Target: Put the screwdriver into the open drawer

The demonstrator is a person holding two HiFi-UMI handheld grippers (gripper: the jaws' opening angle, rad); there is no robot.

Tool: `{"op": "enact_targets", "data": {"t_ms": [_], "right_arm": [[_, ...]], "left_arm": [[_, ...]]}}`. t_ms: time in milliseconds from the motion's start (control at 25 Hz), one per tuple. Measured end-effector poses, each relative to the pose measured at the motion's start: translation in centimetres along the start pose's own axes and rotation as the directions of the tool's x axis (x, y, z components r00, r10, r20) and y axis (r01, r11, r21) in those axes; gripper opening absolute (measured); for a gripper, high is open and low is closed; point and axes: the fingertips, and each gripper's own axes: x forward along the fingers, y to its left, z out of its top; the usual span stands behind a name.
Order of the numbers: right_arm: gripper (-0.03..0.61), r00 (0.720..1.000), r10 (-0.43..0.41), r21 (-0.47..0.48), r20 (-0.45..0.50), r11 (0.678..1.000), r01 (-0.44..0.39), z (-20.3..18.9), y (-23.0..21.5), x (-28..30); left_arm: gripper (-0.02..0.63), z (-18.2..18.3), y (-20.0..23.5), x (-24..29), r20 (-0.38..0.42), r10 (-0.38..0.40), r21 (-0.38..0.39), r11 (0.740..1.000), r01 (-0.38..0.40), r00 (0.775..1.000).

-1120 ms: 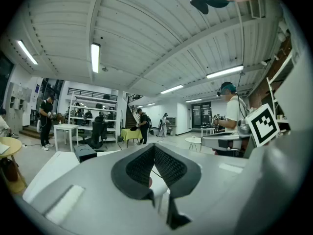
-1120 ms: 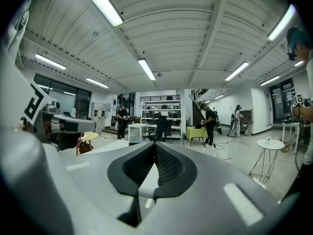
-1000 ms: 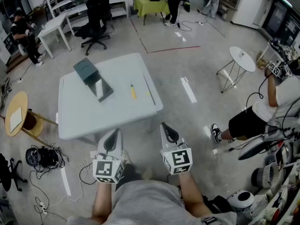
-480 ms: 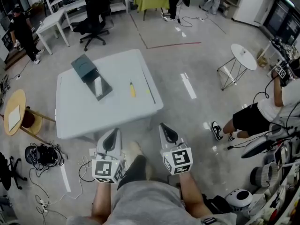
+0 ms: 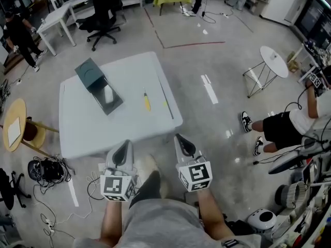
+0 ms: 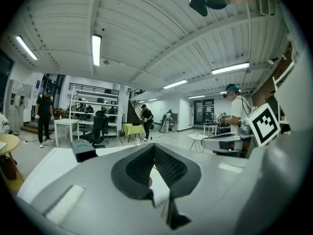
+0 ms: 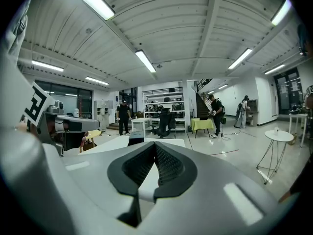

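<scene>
A yellow-handled screwdriver (image 5: pixel 147 101) lies on the white table (image 5: pixel 134 123), right of its middle. The dark grey drawer box (image 5: pixel 89 75) stands at the table's back left, and its open drawer (image 5: pixel 108 98) sticks out toward the front with something pale inside. Both grippers hover side by side just off the table's near edge. My left gripper (image 5: pixel 123 149) and my right gripper (image 5: pixel 184 141) are shut and hold nothing. The drawer box (image 6: pixel 84 150) shows past the left gripper (image 6: pixel 154 153). It also appears as a dark box (image 7: pixel 135 140) beyond the right gripper (image 7: pixel 155 151).
A round wooden side table (image 5: pixel 14 128) stands left of the table, with cables and a headset (image 5: pixel 47 170) on the floor beside it. A white round stand (image 5: pixel 274 61) and a person (image 5: pixel 289 123) are at the right. An office chair (image 5: pixel 103 14) sits behind.
The person has stepped toward the table, so both grippers are now closer to its near edge. A foot shows between them. The jaws have stayed shut.
</scene>
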Motion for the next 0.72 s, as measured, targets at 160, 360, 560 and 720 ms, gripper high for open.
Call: {"op": "enact_targets", "data": {"t_ms": [160, 360, 560, 720], "right_arm": [[0.003, 1.0, 0.01, 0.001, -0.009, 1.0, -0.01, 0.6, -1.2, 2.8], [0.003, 1.0, 0.02, 0.003, -0.024, 1.0, -0.02, 1.6, -2.6, 6.6], [0.003, 0.998, 0.039, -0.002, -0.043, 0.999, -0.039, 2.4, -2.7, 10.5], [0.003, 0.997, 0.048, -0.008, -0.053, 0.999, -0.048, 3.0, -2.5, 13.3]], "left_arm": [[0.011, 0.4, 1.3, 2.8, -0.006, 0.004, -0.007, 1.0, -0.004, 1.0], [0.011, 1.1, 3.1, 5.9, -0.009, 0.012, -0.014, 1.0, -0.012, 1.0], [0.011, 1.3, 5.7, 8.5, -0.017, 0.023, -0.033, 0.999, -0.024, 1.0], [0.011, 1.4, 8.0, 10.3, -0.024, 0.027, -0.041, 0.999, -0.027, 0.999]]}}
